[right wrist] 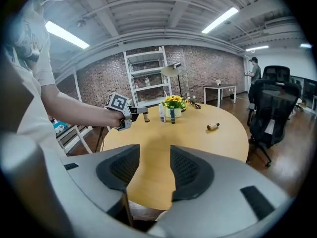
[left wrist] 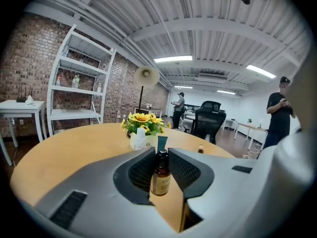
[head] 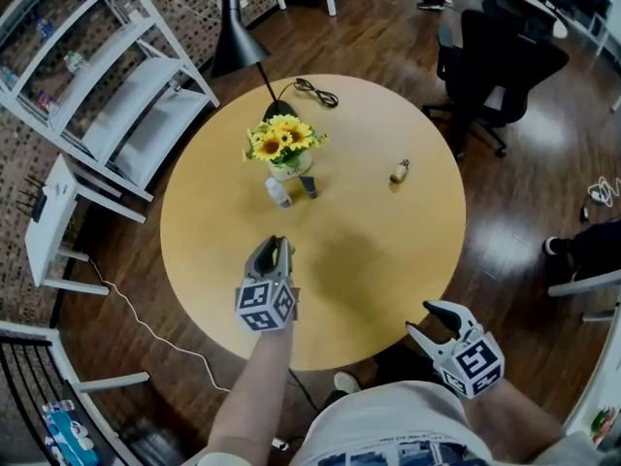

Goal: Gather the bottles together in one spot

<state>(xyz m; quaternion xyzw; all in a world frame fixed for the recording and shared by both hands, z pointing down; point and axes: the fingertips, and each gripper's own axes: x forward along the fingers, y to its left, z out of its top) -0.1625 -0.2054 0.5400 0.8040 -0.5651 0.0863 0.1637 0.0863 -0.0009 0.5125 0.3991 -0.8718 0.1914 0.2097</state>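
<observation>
My left gripper (head: 278,246) is shut on a small amber bottle (left wrist: 160,175) with a dark cap, held upright above the near half of the round wooden table (head: 388,250). Beyond it, a white bottle (head: 279,193) and a slim teal bottle (head: 309,186) stand side by side in front of the sunflower vase (head: 284,149). A small brown bottle (head: 399,171) lies on its side to the right, apart from them. My right gripper (head: 430,320) hovers at the table's near right edge, open, with nothing between its jaws.
A black floor lamp (head: 238,37) and a coiled black cable (head: 315,92) are at the table's far side. A white shelf unit (head: 107,76) stands on the left and a black office chair (head: 505,56) on the right. A person (left wrist: 280,113) stands in the background.
</observation>
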